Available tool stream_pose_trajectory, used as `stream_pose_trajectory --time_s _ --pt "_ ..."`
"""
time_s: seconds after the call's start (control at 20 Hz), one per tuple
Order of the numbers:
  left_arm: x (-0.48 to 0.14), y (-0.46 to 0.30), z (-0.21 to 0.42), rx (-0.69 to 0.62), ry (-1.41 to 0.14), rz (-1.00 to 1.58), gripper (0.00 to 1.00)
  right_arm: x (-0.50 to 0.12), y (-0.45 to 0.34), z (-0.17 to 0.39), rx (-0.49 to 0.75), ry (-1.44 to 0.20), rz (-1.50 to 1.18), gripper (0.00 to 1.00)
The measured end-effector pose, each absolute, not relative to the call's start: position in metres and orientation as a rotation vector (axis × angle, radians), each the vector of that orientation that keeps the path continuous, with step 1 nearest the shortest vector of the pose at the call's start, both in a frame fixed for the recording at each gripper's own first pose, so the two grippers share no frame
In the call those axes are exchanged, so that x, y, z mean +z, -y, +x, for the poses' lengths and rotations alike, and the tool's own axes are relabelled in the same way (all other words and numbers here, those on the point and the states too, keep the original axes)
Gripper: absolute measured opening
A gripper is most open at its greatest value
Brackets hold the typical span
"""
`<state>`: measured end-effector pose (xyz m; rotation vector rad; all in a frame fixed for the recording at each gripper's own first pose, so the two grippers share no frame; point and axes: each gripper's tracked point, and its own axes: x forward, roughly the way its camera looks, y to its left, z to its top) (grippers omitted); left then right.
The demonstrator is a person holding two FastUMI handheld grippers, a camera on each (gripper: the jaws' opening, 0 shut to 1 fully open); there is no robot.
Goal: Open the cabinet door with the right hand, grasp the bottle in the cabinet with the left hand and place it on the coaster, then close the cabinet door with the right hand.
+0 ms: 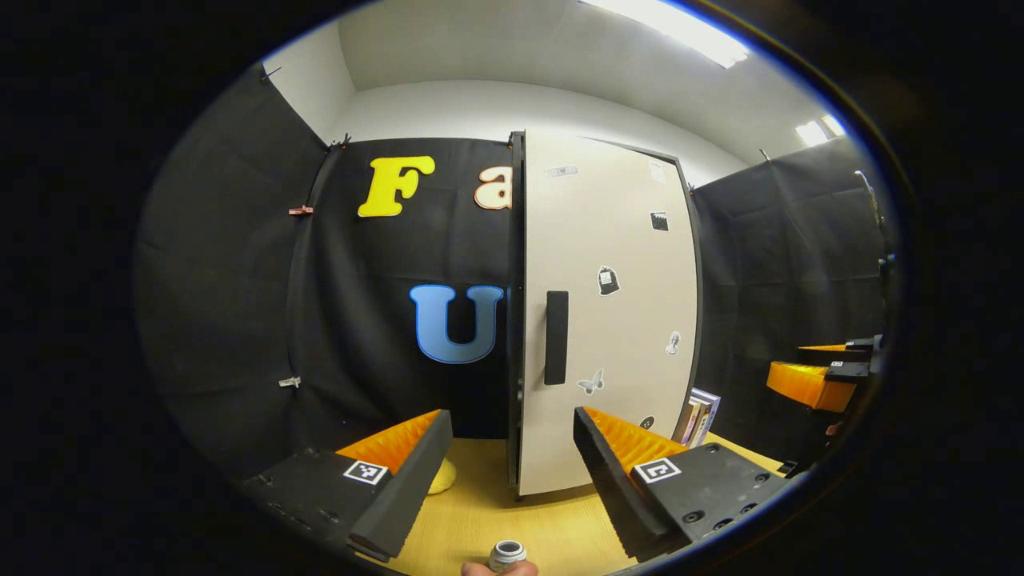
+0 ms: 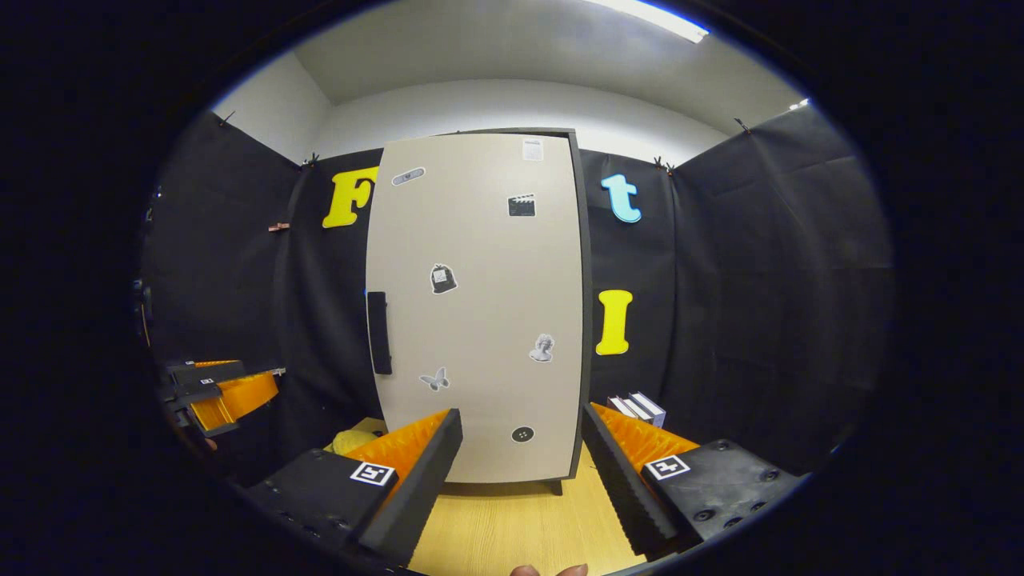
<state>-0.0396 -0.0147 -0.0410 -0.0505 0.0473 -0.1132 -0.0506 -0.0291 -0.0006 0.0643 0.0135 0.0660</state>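
The cabinet [image 2: 480, 304] stands upright on the wooden table [image 2: 496, 528] against the booth's black cloth wall, and its pale door [image 1: 608, 320] is shut, flush with the dark frame. In the right gripper view the door faces the camera almost squarely, dotted with small stickers, and the dark vertical handle [image 2: 378, 332] sits on the door's left edge, about halfway up. The right gripper [image 2: 520, 472] is held in front of the cabinet's lower part with its fingers spread wide and nothing between them; neither finger touches the door or the handle. To the left of the cabinet in this view, well apart from it, the left gripper [image 2: 224, 392] hangs in the air. In the left gripper view the cabinet is seen from its handle side, so the same handle [image 1: 556, 336] lies near the door's near edge. The left gripper [image 1: 512, 480] also has its fingers wide apart and grips nothing, short of the cabinet. The bottle is not visible with the door shut. A yellow thing [image 1: 442, 478], too hidden to name, lies on the table just left of the cabinet's foot. A few books [image 1: 698, 416] stand beside the cabinet on its far side, and the right gripper [image 1: 820, 376] hovers beyond them.
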Motion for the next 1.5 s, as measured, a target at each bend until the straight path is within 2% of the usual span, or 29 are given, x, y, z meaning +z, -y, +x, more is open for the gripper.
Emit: stream_pose_trajectory --time_s 1.5 --pt "-0.041 0.023 -0.018 -0.125 -0.046 -0.04 0.96 -0.008 0.036 -0.019 0.064 -0.008 0.051 0.98"
